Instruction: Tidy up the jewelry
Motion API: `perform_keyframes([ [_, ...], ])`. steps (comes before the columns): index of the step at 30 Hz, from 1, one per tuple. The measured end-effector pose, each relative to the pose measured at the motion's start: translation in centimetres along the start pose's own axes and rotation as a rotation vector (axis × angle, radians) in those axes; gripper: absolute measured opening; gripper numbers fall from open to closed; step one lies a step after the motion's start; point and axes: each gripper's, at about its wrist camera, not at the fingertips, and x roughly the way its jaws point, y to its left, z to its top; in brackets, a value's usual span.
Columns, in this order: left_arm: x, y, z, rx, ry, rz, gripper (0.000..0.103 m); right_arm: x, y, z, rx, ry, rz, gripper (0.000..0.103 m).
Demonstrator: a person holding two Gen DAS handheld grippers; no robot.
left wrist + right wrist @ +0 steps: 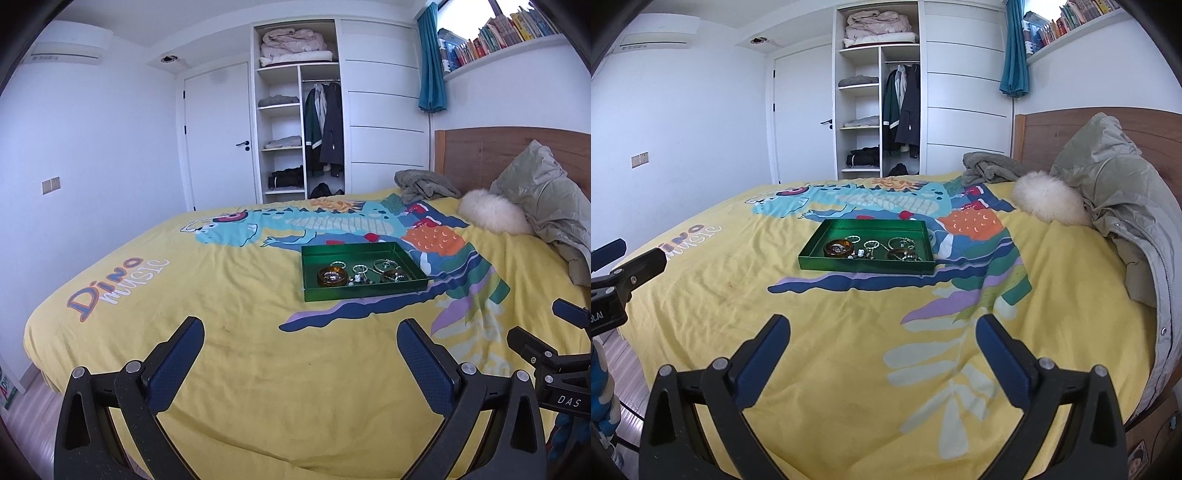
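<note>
Both the left gripper [301, 338] and the right gripper [882, 334] stood with jaws wide apart, holding nothing, above the yellow bedspread [229, 295]. Well ahead of both pairs of jaws lay the green tray [812, 254]. All the jewelry showed inside it: two amber bangles [837, 248], silver rings [872, 244] and small beads bunched along its near side. That fits either a finished gathering or pieces awaiting sorting; the pictures could not settle which.

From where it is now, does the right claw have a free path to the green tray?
Probably yes. The right claw is open and empty, and only bare yellow bedspread lies between it and the green tray. The jacket sits off to the side.
</note>
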Motion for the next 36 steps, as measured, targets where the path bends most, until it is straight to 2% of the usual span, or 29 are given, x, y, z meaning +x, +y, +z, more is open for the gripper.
perform_keyframes([
  [17,1.8,-1.0,-1.3,0.03,0.047,-0.017,0.103,0.9,-1.0,-1.2,0.04,0.006,-0.027,0.102],
  [36,4.5,-0.5,-2.4,0.005,0.114,-0.029,0.103,3.0,-1.2,-2.1,0.033,0.041,-0.045,0.102],
])
